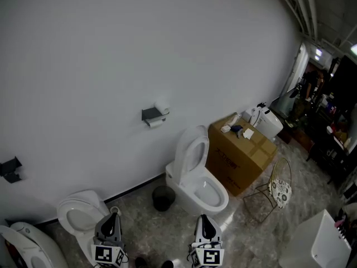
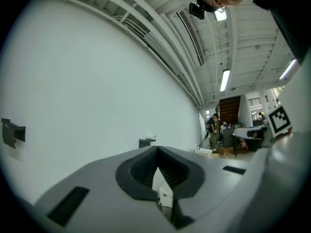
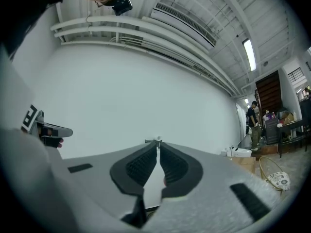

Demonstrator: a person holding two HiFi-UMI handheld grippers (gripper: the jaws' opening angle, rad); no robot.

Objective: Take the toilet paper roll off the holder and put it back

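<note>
Hanging on the holder (image 1: 149, 114) on the white wall (image 1: 111, 66): toilet paper roll (image 1: 155, 123), long axis running level along it. Holding left gripper (image 1: 111, 216) and right gripper (image 1: 203, 221) fully closed, empty, above marbled floor (image 1: 245, 233).

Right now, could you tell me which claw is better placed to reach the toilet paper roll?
Right, marginally: the right claw, shut and empty, points straight at the toilet paper roll.

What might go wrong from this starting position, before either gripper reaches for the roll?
Both the left gripper and right gripper are shut and far from the toilet paper roll; a reach without opening would only knock it. The toilet and bin stand below the holder, so stepping in may mean bumping them.
</note>
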